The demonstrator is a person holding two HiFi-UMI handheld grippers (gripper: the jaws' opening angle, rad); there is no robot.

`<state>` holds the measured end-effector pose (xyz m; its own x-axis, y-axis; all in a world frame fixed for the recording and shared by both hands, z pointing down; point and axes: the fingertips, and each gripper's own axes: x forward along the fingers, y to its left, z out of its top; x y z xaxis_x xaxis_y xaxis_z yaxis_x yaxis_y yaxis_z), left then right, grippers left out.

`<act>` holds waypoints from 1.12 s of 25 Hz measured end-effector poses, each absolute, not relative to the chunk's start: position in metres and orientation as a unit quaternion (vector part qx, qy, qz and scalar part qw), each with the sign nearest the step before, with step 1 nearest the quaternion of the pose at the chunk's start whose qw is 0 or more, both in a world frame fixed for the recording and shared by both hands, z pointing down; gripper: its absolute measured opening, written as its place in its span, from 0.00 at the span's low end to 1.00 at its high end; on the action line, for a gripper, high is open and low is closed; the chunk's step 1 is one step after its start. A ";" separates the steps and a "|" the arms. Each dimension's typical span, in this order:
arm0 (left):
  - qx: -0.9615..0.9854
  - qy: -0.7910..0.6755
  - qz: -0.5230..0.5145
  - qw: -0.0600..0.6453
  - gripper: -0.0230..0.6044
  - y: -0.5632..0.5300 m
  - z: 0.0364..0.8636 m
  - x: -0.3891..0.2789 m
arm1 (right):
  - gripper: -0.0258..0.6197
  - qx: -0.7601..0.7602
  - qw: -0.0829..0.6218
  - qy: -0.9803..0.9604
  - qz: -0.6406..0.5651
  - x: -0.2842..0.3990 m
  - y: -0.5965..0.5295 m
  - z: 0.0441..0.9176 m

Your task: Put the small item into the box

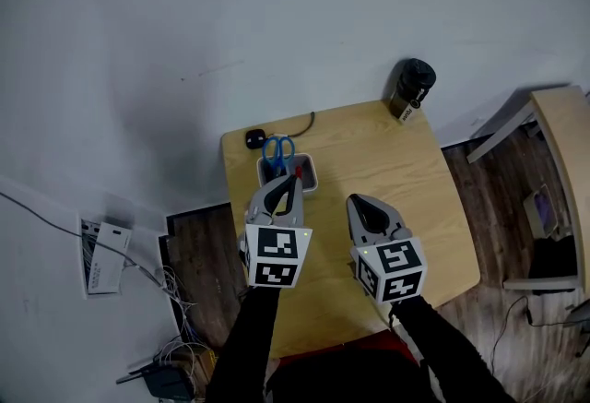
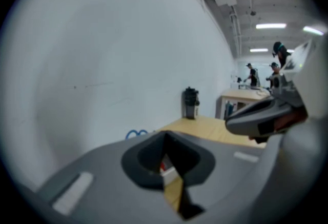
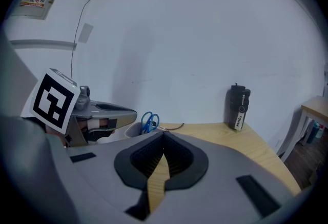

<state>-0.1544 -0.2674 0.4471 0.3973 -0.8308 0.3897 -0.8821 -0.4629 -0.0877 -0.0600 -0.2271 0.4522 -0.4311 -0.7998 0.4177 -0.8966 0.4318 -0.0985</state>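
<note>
A white box (image 1: 311, 176) with blue scissors (image 1: 277, 150) in it stands at the far left of the small wooden table (image 1: 387, 161). My left gripper (image 1: 294, 180) hovers over the box, jaws closed on a small red item (image 1: 298, 171); the red bit (image 2: 163, 166) shows between the pads in the left gripper view. My right gripper (image 1: 361, 204) hangs over the table's middle, shut and holding nothing. The right gripper view shows the box (image 3: 130, 129), the scissors (image 3: 149, 121) and the left gripper (image 3: 130, 113) at its left.
A black bottle (image 1: 411, 86) stands at the table's far right corner, also in the right gripper view (image 3: 239, 106). A black round object (image 1: 255, 138) with a cable lies behind the box. Another table (image 1: 562, 152) is at the right; cables lie on the floor (image 1: 166, 300).
</note>
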 end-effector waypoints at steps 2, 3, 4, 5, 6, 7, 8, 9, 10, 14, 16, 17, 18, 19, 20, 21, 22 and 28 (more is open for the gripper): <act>0.833 -0.517 0.188 0.066 0.04 -0.260 0.444 -0.158 | 0.05 0.508 0.154 -0.832 0.158 -0.060 -0.224 0.451; 0.832 -0.518 0.187 0.065 0.04 -0.257 0.443 -0.160 | 0.05 0.507 0.153 -0.833 0.160 -0.060 -0.223 0.451; 0.831 -0.520 0.186 0.065 0.04 -0.254 0.442 -0.161 | 0.05 0.507 0.153 -0.833 0.162 -0.060 -0.222 0.452; 0.831 -0.521 0.185 0.064 0.04 -0.250 0.441 -0.162 | 0.05 0.506 0.153 -0.833 0.162 -0.059 -0.220 0.452; 0.830 -0.522 0.184 0.064 0.04 -0.247 0.441 -0.163 | 0.05 0.506 0.153 -0.834 0.161 -0.058 -0.219 0.451; 0.830 -0.523 0.183 0.064 0.04 -0.244 0.440 -0.164 | 0.05 0.505 0.153 -0.834 0.160 -0.057 -0.218 0.451; 0.829 -0.524 0.182 0.064 0.04 -0.240 0.440 -0.164 | 0.05 0.505 0.153 -0.834 0.159 -0.056 -0.217 0.450; 0.829 -0.526 0.180 0.064 0.04 -0.237 0.439 -0.164 | 0.05 0.505 0.153 -0.835 0.159 -0.055 -0.216 0.449; 0.828 -0.528 0.179 0.066 0.04 -0.234 0.439 -0.165 | 0.05 0.504 0.152 -0.835 0.158 -0.054 -0.216 0.448; 0.820 -0.541 0.173 0.069 0.04 -0.223 0.436 -0.169 | 0.05 0.498 0.148 -0.841 0.150 -0.050 -0.214 0.440; 0.817 -0.547 0.169 0.070 0.04 -0.217 0.433 -0.170 | 0.05 0.494 0.146 -0.845 0.145 -0.048 -0.211 0.435; 0.816 -0.550 0.165 0.072 0.04 -0.215 0.431 -0.171 | 0.05 0.492 0.144 -0.847 0.143 -0.047 -0.210 0.433; 0.814 -0.553 0.162 0.073 0.04 -0.212 0.429 -0.172 | 0.05 0.490 0.142 -0.849 0.141 -0.046 -0.208 0.430; 0.813 -0.555 0.161 0.073 0.04 -0.209 0.427 -0.173 | 0.05 0.487 0.139 -0.851 0.140 -0.046 -0.207 0.428; 0.811 -0.558 0.160 0.073 0.04 -0.207 0.426 -0.174 | 0.05 0.485 0.137 -0.852 0.139 -0.045 -0.205 0.426; 0.810 -0.560 0.161 0.072 0.04 -0.204 0.425 -0.175 | 0.05 0.483 0.136 -0.854 0.138 -0.045 -0.203 0.424; 0.808 -0.562 0.162 0.072 0.04 -0.201 0.424 -0.175 | 0.05 0.481 0.135 -0.855 0.137 -0.044 -0.201 0.422; 0.798 -0.578 0.153 0.078 0.04 -0.178 0.421 -0.177 | 0.05 0.474 0.127 -0.861 0.133 -0.037 -0.190 0.412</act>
